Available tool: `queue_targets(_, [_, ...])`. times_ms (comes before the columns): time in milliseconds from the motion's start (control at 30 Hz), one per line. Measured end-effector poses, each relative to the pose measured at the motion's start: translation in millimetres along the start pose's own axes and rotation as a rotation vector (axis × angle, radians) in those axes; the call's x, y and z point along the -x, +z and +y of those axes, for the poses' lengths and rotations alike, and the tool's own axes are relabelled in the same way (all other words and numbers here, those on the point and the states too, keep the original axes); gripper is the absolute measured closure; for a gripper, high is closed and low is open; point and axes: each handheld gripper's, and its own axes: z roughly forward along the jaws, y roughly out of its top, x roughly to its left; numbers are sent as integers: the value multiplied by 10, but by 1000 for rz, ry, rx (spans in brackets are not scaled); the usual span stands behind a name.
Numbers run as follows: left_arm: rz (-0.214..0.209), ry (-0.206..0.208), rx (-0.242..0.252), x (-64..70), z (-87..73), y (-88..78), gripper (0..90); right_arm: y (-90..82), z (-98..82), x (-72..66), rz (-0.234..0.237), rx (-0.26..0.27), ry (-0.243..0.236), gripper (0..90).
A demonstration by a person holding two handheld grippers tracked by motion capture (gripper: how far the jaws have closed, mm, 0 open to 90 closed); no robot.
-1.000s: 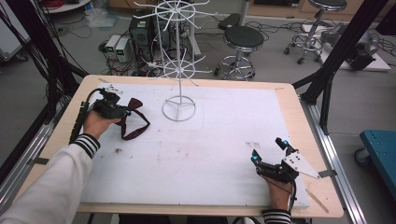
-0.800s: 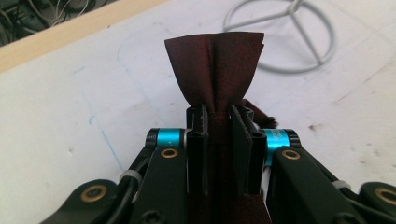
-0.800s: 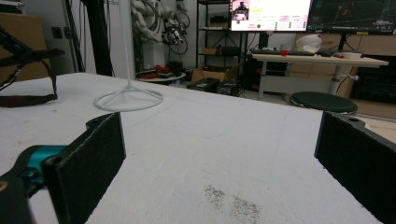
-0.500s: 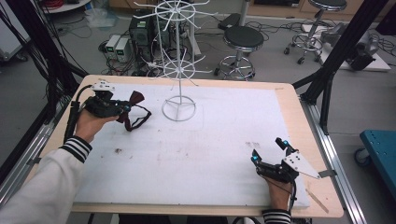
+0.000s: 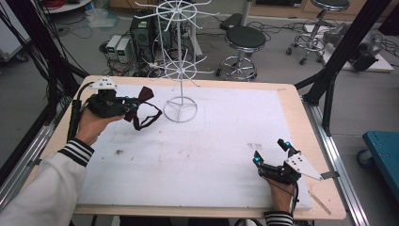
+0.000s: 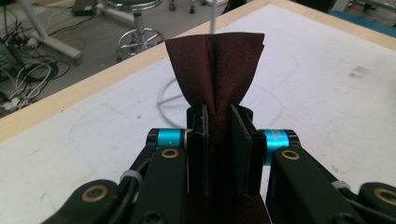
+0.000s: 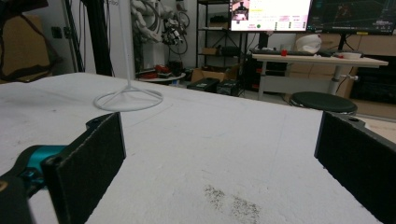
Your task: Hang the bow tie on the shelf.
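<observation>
The white mat covers most of the table, leaving a strip of bare wood along the far edge and down the right side. The middle and near-left of the mat lie open, marked by a few dark smudges. Towards the far edge, left of centre, stands a white wire rack on a round ring base, its spoked arms fanning out at two levels above the table.

The left gripper is up near the far left corner, just left of the rack's base and lifted off the mat. Its jaws are pressed in on a dark red bow tie: in the left gripper view the pleated cloth is pinched at its narrow waist between the two pads and flares out above them. From the high view one wing of the bow points up and away, while its strap hangs in a loop beneath the gripper, towards the mat. The left hand wraps the gripper body from below, the striped cuff and pale sleeve running back to the near left corner.

The right gripper sits low at the near right corner, close to the mat's near edge, jaws spread wide with nothing between them. In its own view they frame bare mat.
</observation>
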Motion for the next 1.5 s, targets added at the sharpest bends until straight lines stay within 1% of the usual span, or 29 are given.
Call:
queue_targets(100, [-16,25,10,75,60,0,769,0,0,0,0,0,0,12])
queue_targets(133, [-22,27,20,106,82,4,769,0,0,0,0,0,0,12])
queue_targets(233, [-43,43,27,177,137,9,769,-1,1,1,1,-1,-1,12])
queue_targets(333, [-43,52,36,213,163,9,769,0,0,1,1,-1,-1,12])
queue_targets(400, [-53,61,57,264,211,0,769,0,0,1,1,-1,-1,12])
queue_targets(433, [-53,61,57,264,211,0,769,-1,1,0,0,-1,-1,12])
queue_targets(633, [-79,77,96,358,342,-28,769,-1,1,0,1,-1,0,12])
queue_targets(767, [-92,92,113,419,410,-34,769,-1,0,1,1,-1,-1,12])
queue_targets(833, [-91,96,117,439,431,-29,770,0,1,4,0,1,-3,12])
queue_targets(933, [-104,98,128,470,484,-13,769,0,1,6,-1,2,-5,11])
queue_targets(1267, [-116,111,158,555,612,36,769,0,0,7,-1,4,-3,12])
queue_targets(1367, [-119,110,162,559,634,47,769,1,0,7,-1,5,-2,12])
queue_targets(1500, [-111,109,171,561,675,74,769,2,0,9,-1,7,-4,12])
